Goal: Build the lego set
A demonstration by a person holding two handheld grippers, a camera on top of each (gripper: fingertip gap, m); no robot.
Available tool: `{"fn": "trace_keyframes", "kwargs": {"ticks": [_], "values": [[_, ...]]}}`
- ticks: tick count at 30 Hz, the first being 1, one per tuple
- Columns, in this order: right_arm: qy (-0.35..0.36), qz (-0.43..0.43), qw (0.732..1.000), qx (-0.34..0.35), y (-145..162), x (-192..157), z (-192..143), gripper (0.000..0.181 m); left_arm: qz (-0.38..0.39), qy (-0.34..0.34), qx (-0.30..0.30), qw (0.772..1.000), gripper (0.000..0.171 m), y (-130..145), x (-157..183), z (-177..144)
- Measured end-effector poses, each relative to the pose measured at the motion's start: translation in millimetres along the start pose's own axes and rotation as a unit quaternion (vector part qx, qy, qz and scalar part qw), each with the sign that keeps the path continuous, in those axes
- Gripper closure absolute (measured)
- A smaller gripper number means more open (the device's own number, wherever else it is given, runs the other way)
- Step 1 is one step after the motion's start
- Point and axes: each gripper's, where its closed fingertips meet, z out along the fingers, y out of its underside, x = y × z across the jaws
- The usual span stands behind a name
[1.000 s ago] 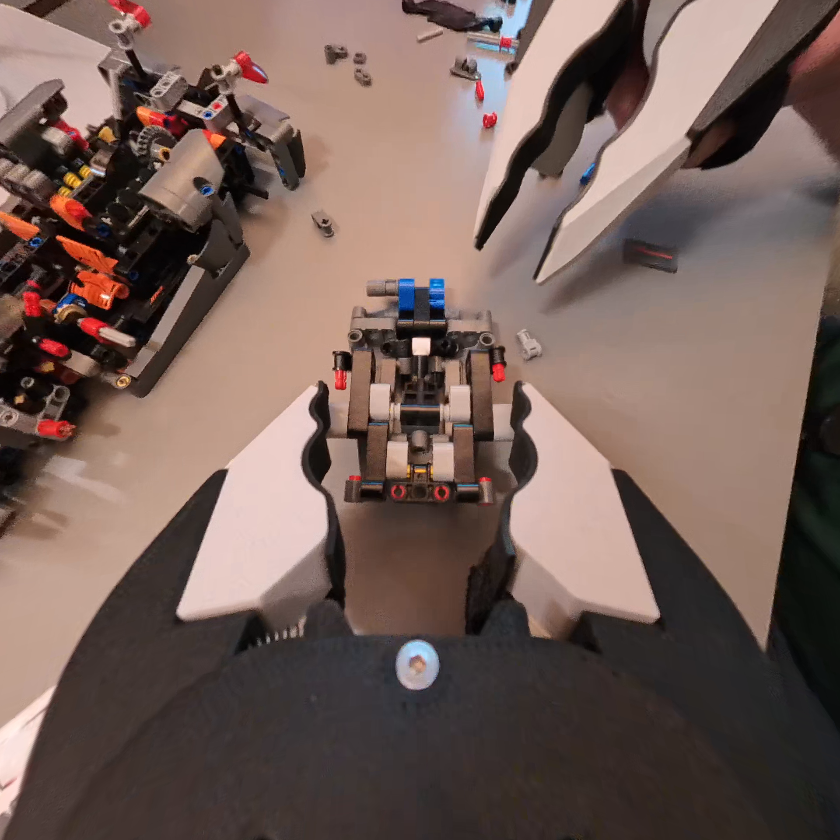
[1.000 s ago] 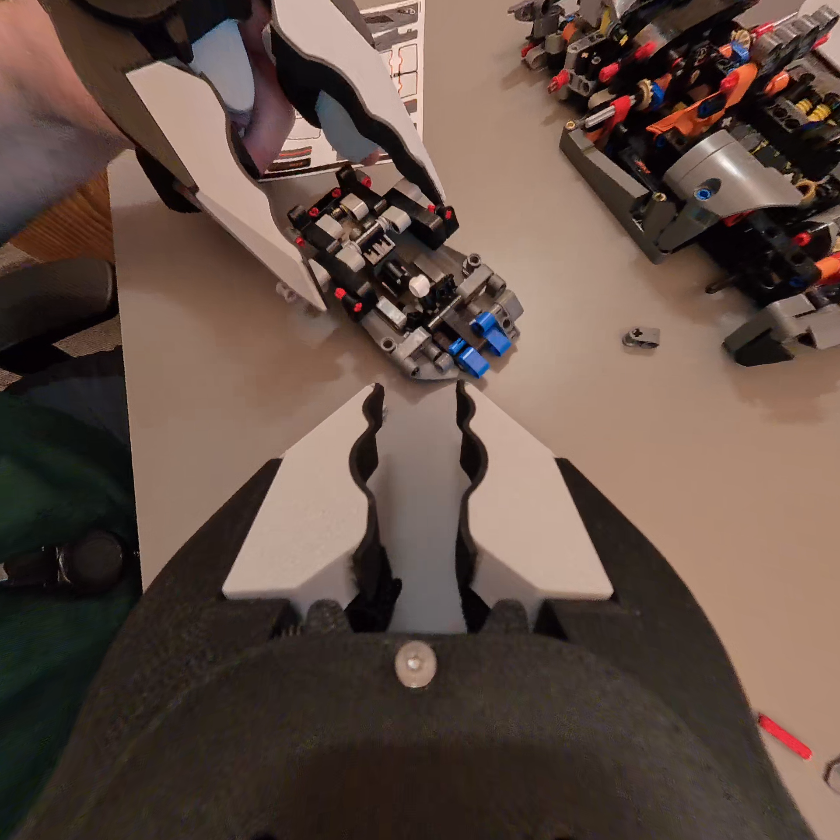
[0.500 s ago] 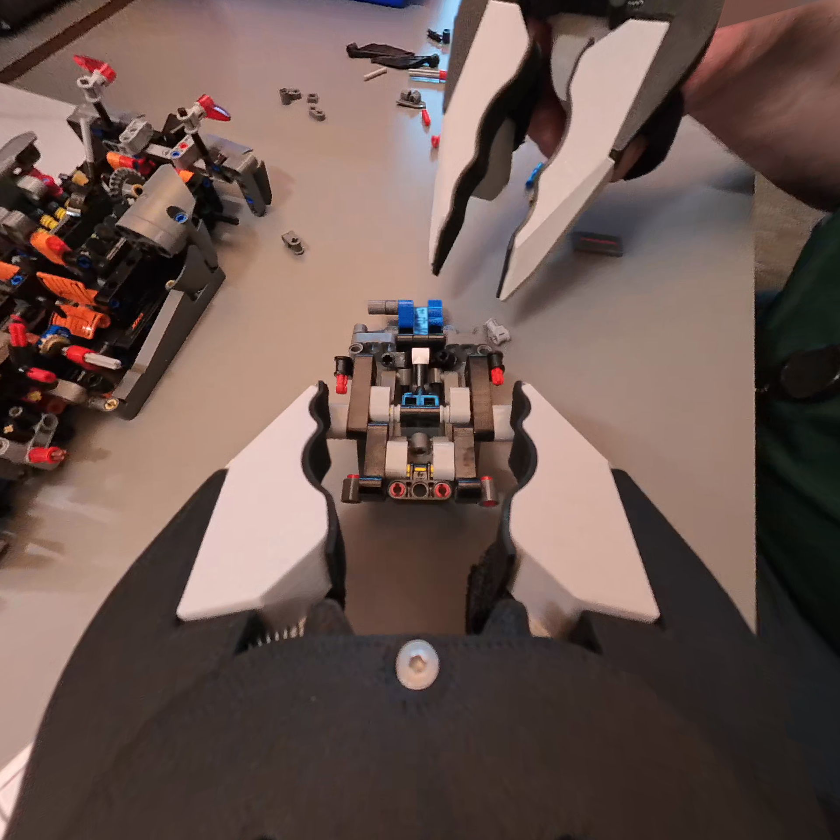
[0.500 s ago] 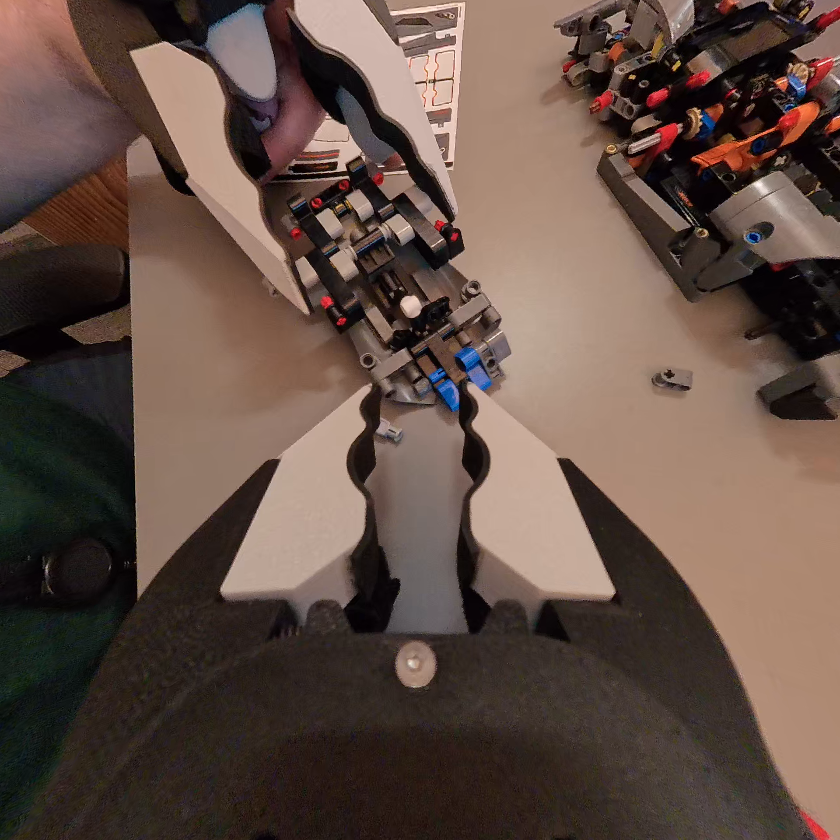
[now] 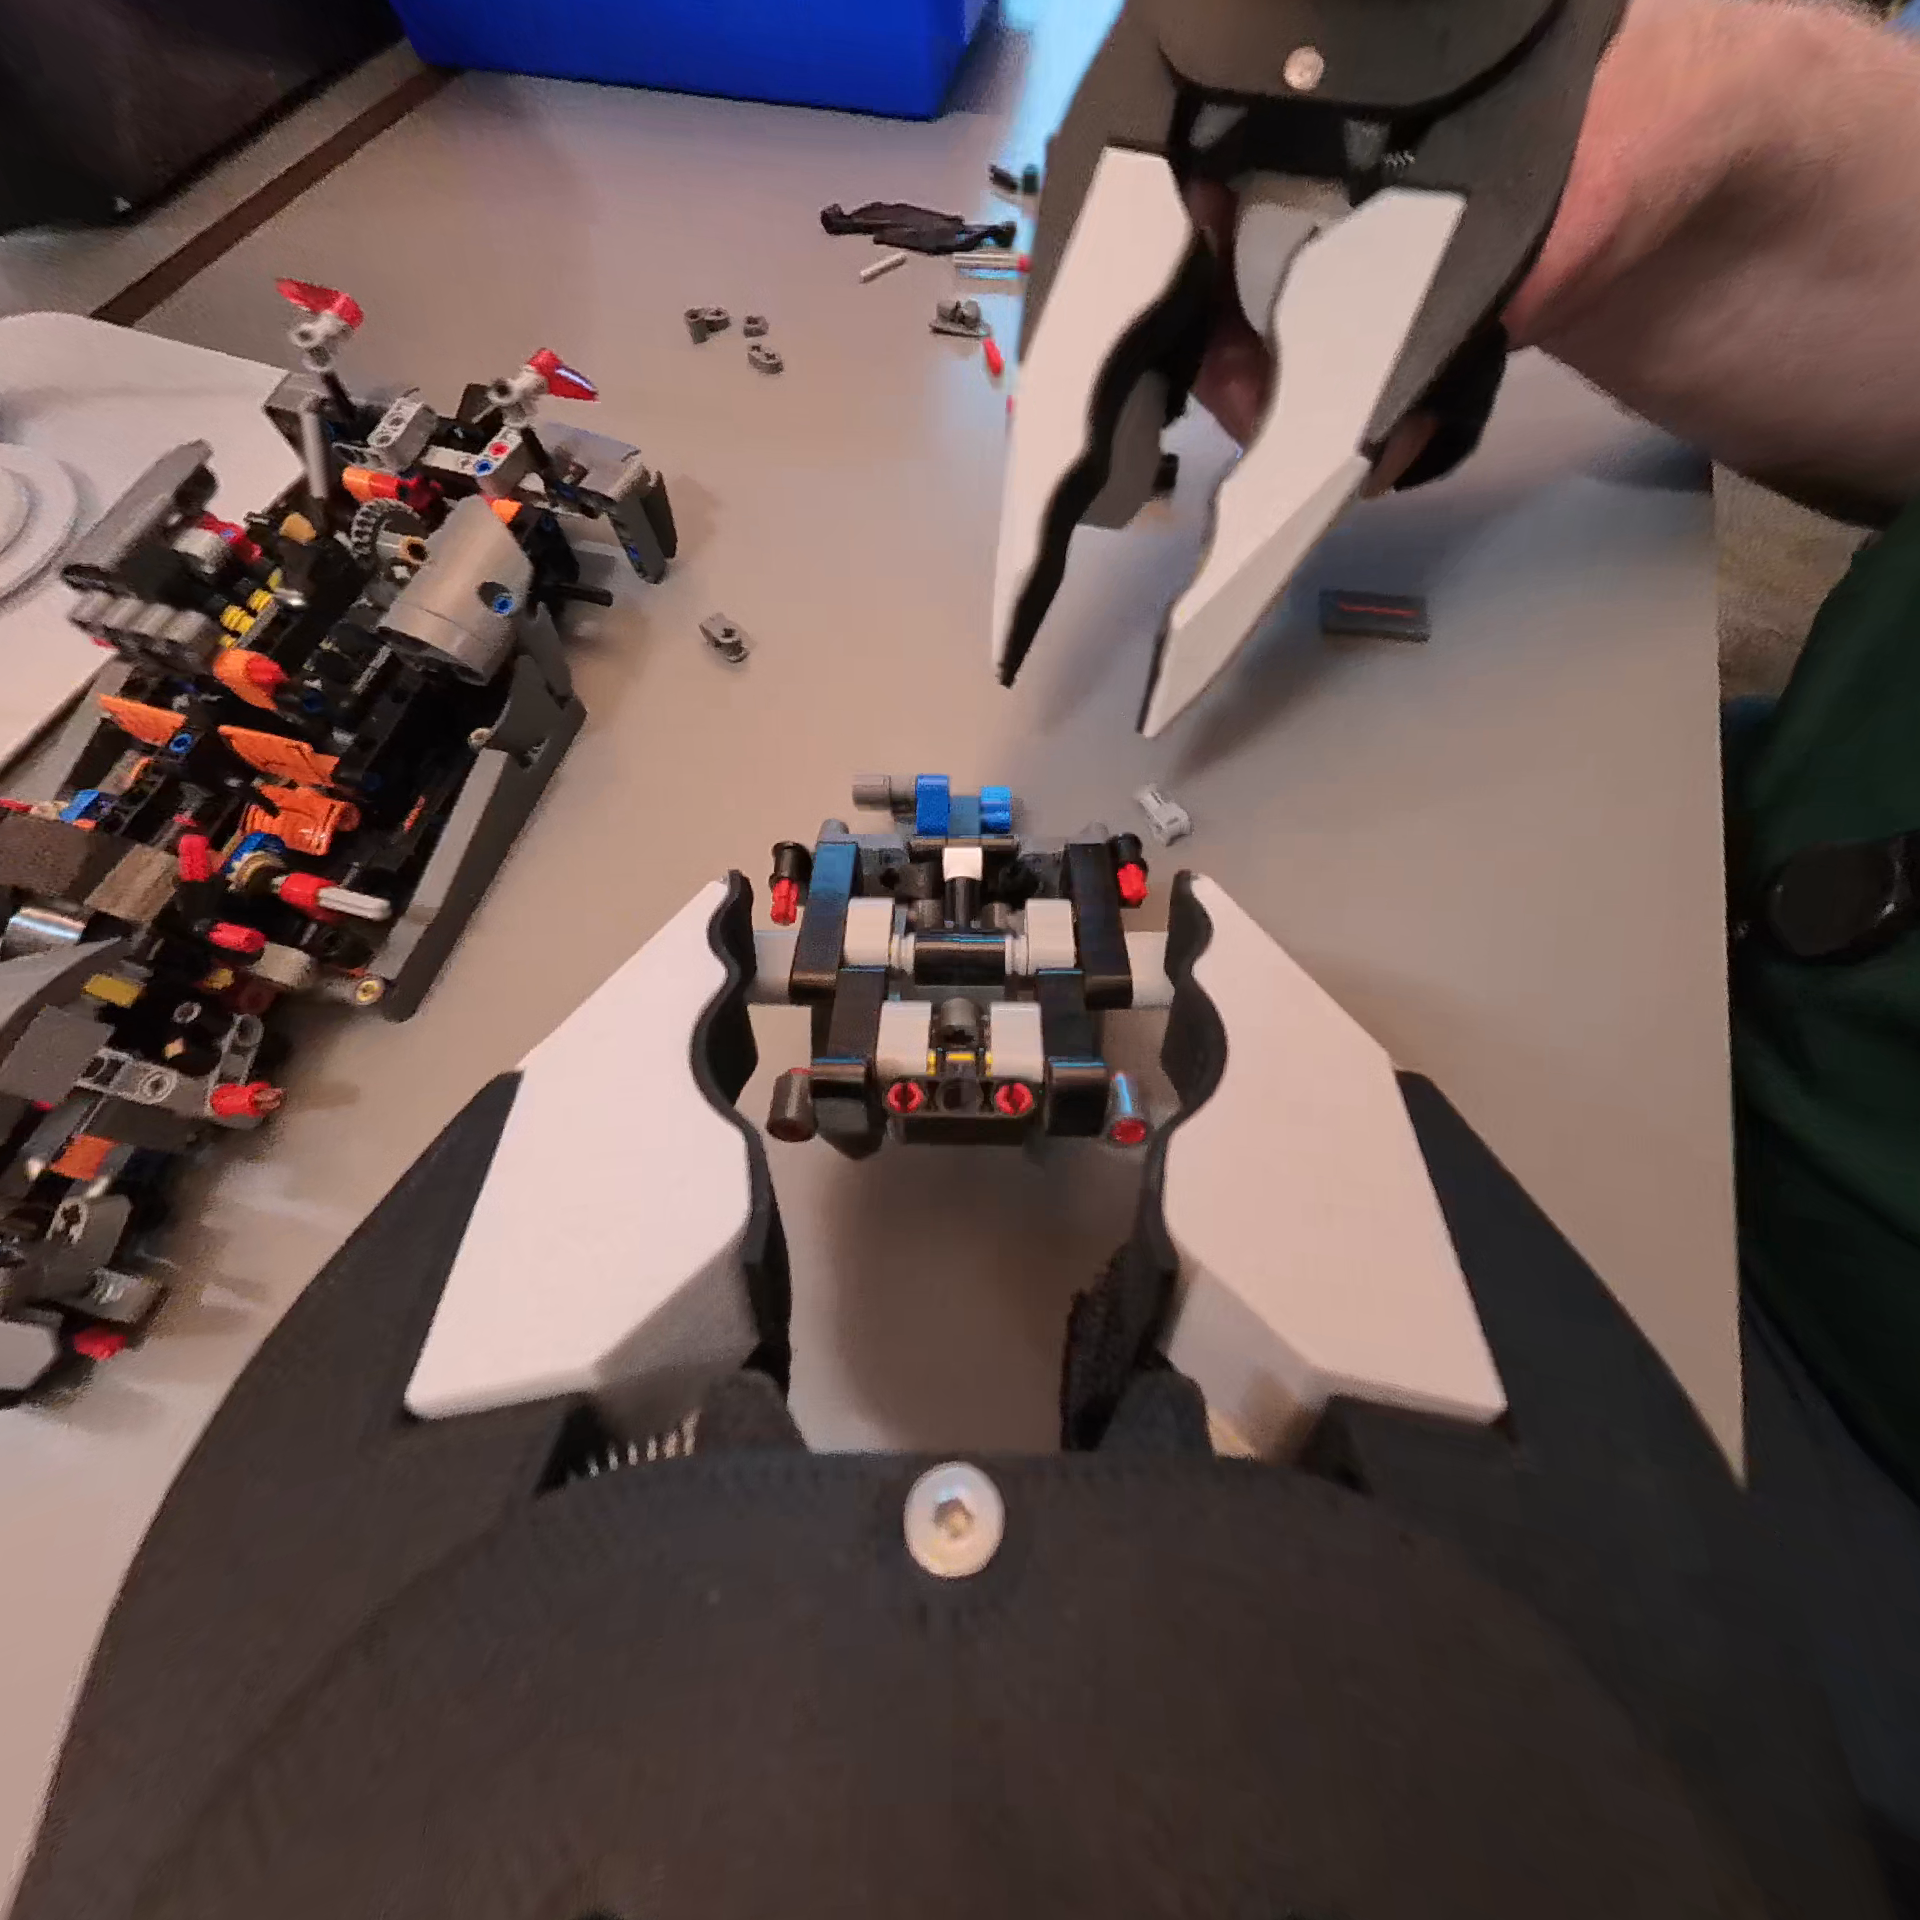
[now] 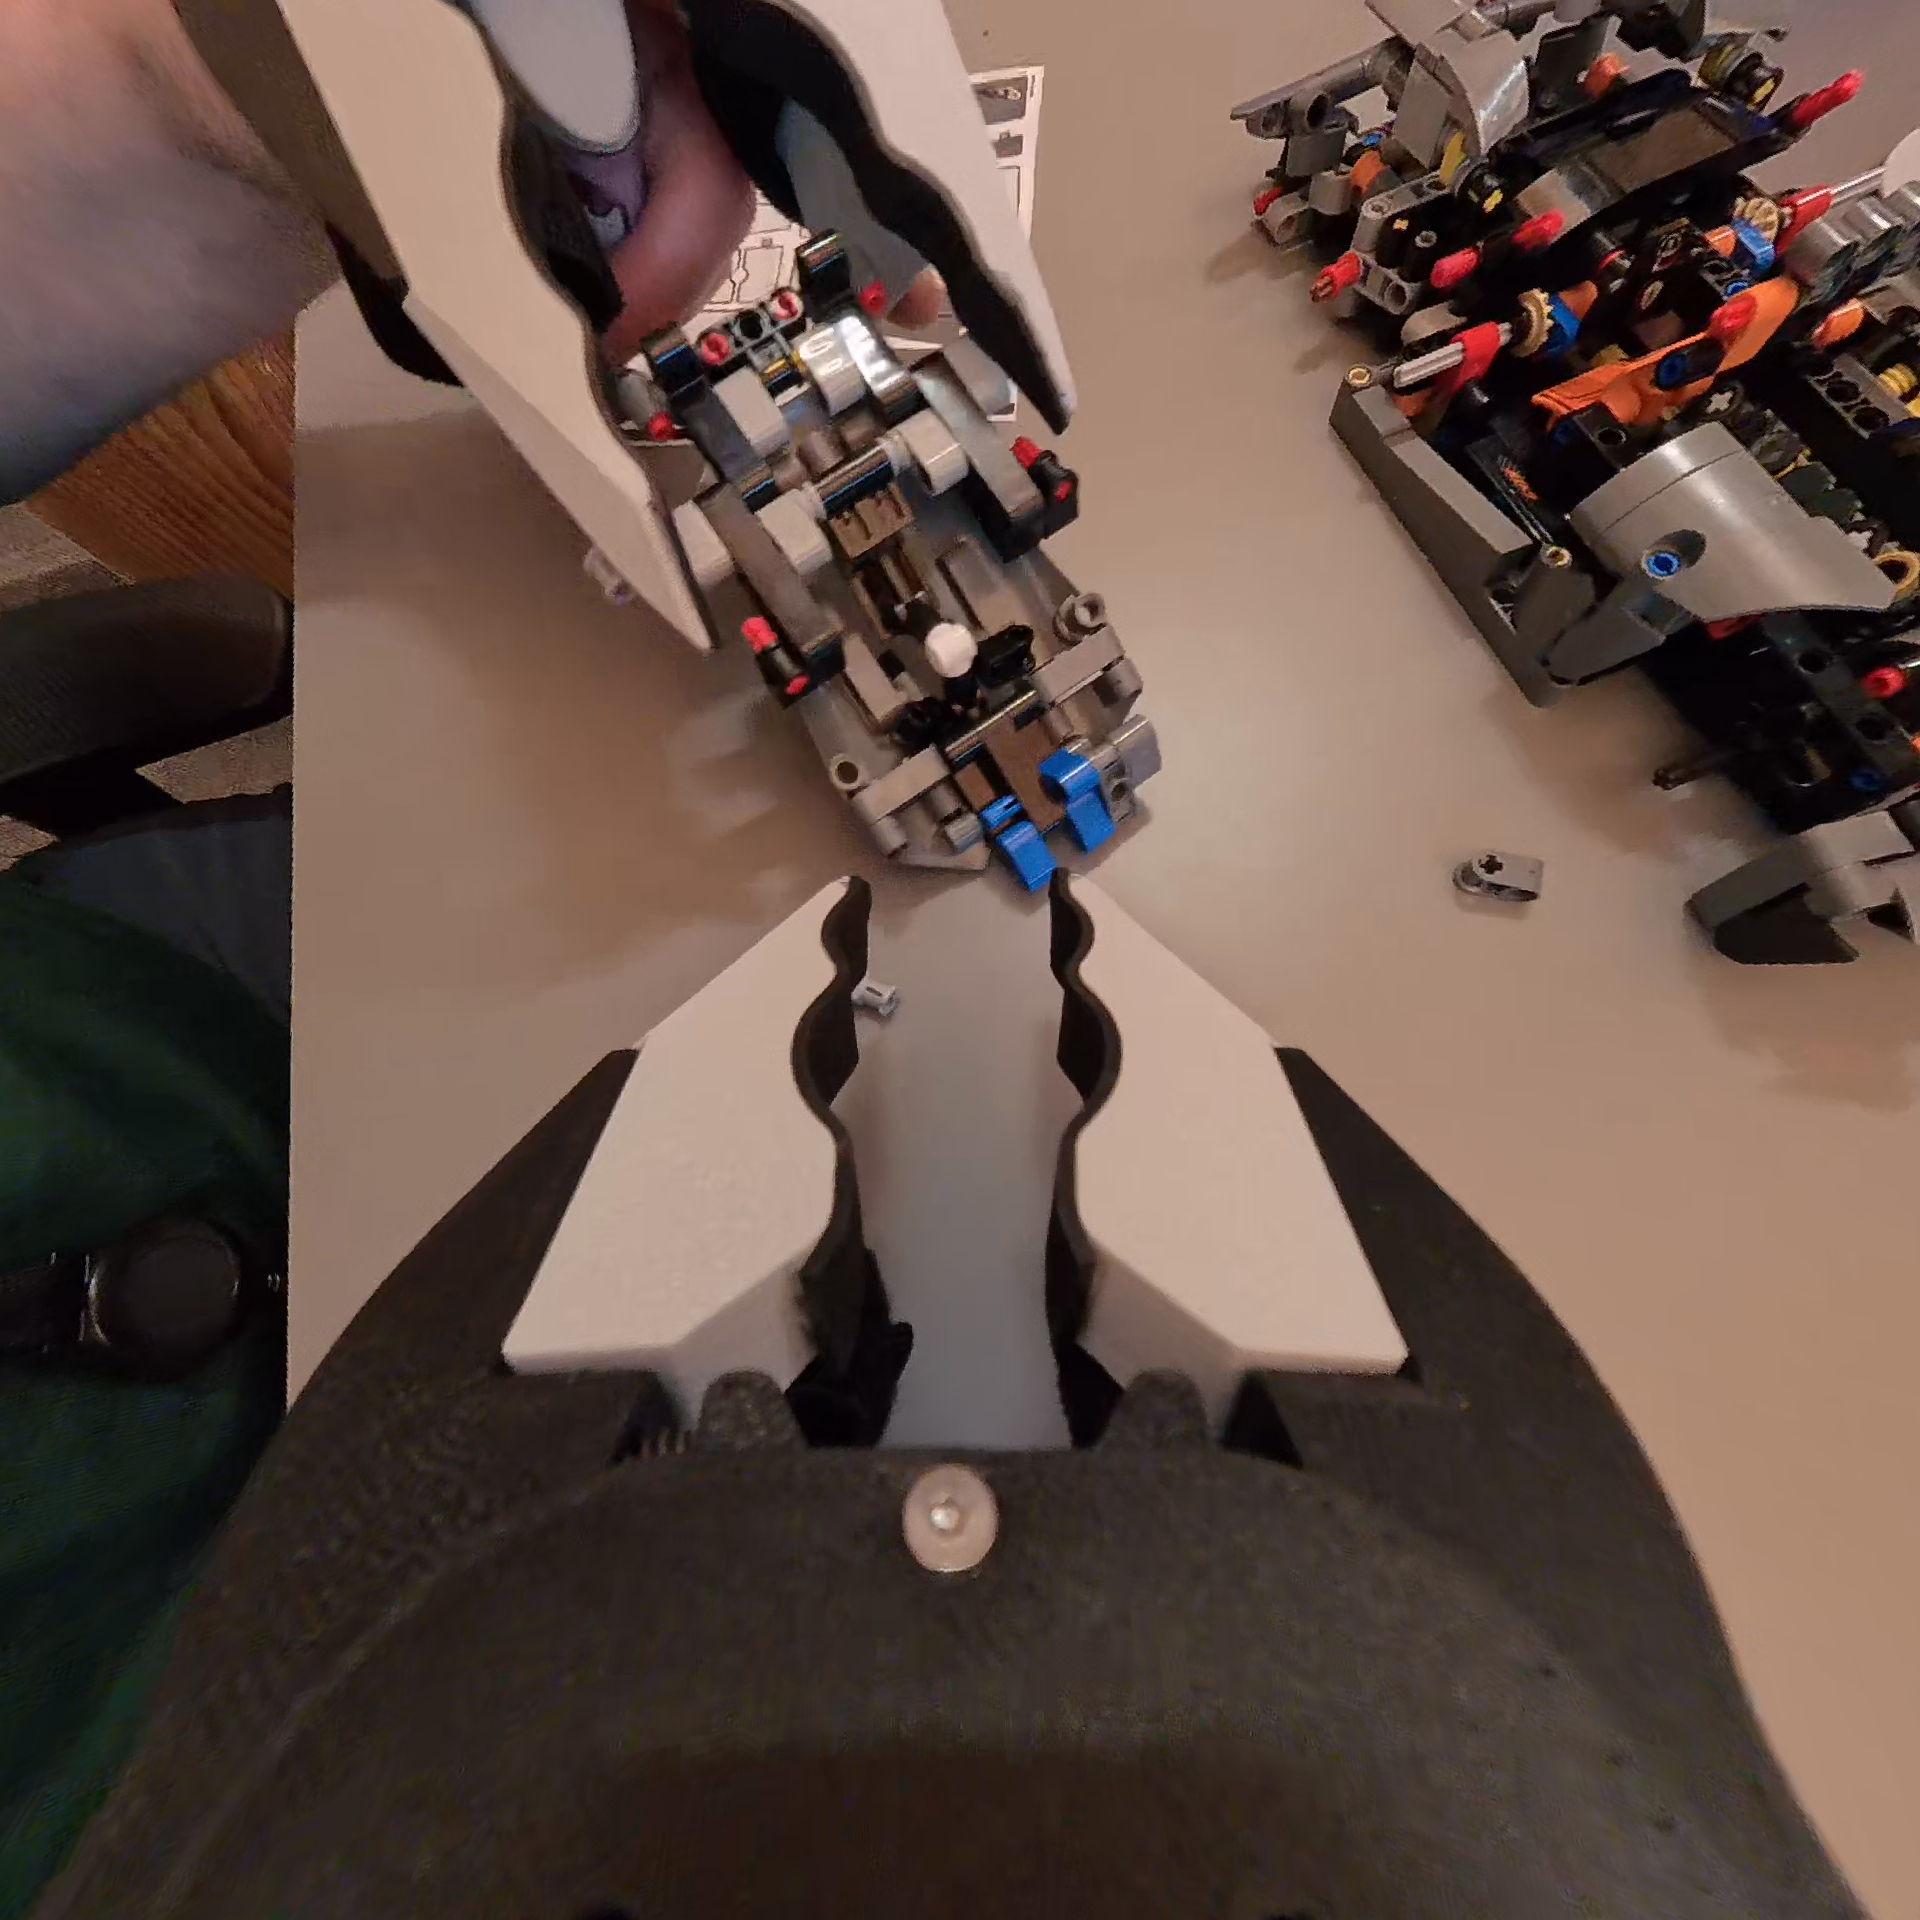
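- Left wrist view, left edge: we note a large part-built black, grey and orange lego model (image 5: 301, 707) parked on the grey tabletop (image 5: 852, 499), well apart from the work. Likely set aside so the smaller piece can be worked first.
- Lower centre: our left gripper (image 5: 961, 904), white fingers with black wavy pads, pinches a small black and grey lego sub-assembly with blue pieces at its far end (image 5: 956, 977). The fingers bear on the grey cross-axle ends at each side. The piece sits between the fingertips, near end tilted up off the table. We judge this a steadying hold, with the far end turned towards the other tool.
- Centre, beyond it: a small light grey connector piece (image 5: 1164, 812) lies loose, just beside the sub-assembly's far right corner.
- Upper right: our right gripper (image 5: 1086, 701) hovers above the table, jaws spread, nothing between them.
- Right wrist view, lower centre: the same gripper's tips sit just short of the blue pieces (image 6: 1044, 816), not touching as far as we can tell; the connector lies by the left finger. Either could be the next target.
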Motion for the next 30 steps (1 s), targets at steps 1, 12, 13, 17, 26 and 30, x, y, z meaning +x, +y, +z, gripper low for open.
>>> {"fn": "trace_keyframes", "kwargs": {"ticks": [1,12,13,17,26,30], "values": [[-0.001,-0.002,1.000,0.004,-1,-1,0,0.147,-0.010,0.001,0.005,1.000,0.094,-2,-2,-1],[0.023,-0.027,0.999,0.012,0,-3,-2,0.142,-0.061,-0.019,-0.032,0.997,0.117,2,-16,-2],[0.023,-0.023,0.999,0.007,2,-1,-3,0.142,-0.043,-0.026,-0.040,0.998,0.115,4,-16,-3],[0.014,-0.018,0.999,-0.025,12,1,4,0.138,-0.013,-0.062,-0.109,0.992,0.110,22,-15,-7],[-0.036,-0.002,0.997,-0.065,17,-6,25,0.147,-0.030,-0.114,-0.142,0.983,0.111,50,-6,-17],[-0.045,-0.004,0.997,-0.070,16,-13,27,0.158,-0.028,-0.103,-0.142,0.984,0.113,56,-6,-10]]}}
